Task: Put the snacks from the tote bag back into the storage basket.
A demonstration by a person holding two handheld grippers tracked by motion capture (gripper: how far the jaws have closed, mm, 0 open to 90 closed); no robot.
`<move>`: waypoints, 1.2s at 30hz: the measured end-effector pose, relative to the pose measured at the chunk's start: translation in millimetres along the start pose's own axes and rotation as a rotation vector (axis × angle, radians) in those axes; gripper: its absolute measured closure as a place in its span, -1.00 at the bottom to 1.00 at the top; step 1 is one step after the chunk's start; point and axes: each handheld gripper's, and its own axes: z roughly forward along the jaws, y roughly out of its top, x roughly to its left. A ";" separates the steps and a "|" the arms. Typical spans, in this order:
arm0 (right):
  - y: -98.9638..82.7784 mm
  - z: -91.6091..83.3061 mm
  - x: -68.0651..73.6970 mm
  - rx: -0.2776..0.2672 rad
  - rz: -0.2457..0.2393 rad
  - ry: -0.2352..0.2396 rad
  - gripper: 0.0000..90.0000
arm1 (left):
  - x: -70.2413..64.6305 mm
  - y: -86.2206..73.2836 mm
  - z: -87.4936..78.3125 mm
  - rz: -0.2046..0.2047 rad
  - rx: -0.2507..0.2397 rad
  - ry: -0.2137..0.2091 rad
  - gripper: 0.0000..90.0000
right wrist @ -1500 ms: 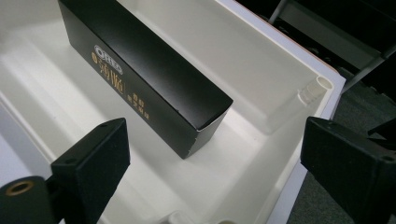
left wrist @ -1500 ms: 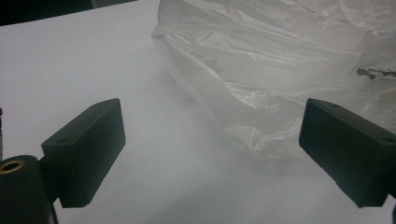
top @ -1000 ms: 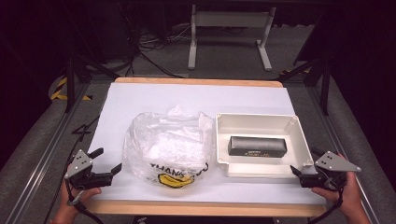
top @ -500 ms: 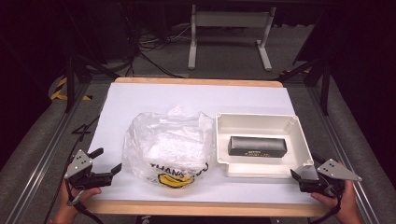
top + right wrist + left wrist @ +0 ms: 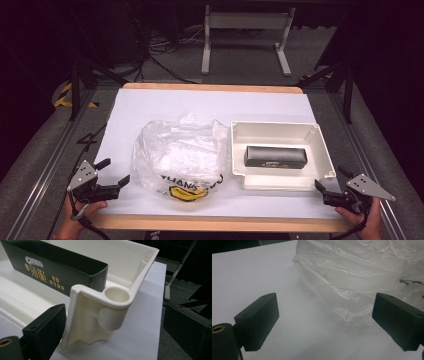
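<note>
Left gripper [image 5: 114, 174]: held at the near left corner of the table, jaws spread wide with nothing between them; in the left gripper view [image 5: 325, 317] they frame the bag's near edge but stay clear of it.
Right gripper [image 5: 331, 187]: held at the near right corner, jaws wide apart and empty; in the right gripper view [image 5: 113, 327] the tray's near corner stands between them, untouched.
Plastic bag [image 5: 180, 155]: thin, clear and crumpled, lying at the table's middle, with black lettering and a yellow mark at its near end; its right side is just beside the tray.
White tray [image 5: 325, 152]: right of the bag, upright, rim up.
Oreo box [image 5: 275, 157]: dark and long, lying flat inside the tray.
Table cover [image 5: 150, 107]: white sheet over a wooden-edged top.
</note>
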 end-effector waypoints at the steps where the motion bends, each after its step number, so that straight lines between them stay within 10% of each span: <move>1: 0.0 -0.2 -0.2 0.000 0.001 0.001 -0.86 | -0.3 0.0 -0.1 0.002 0.000 0.001 -0.82; 36: -0.2 1.6 4.5 0.012 -0.049 0.004 -0.87 | 0.7 -0.1 -0.7 -0.008 -0.002 -0.001 -0.82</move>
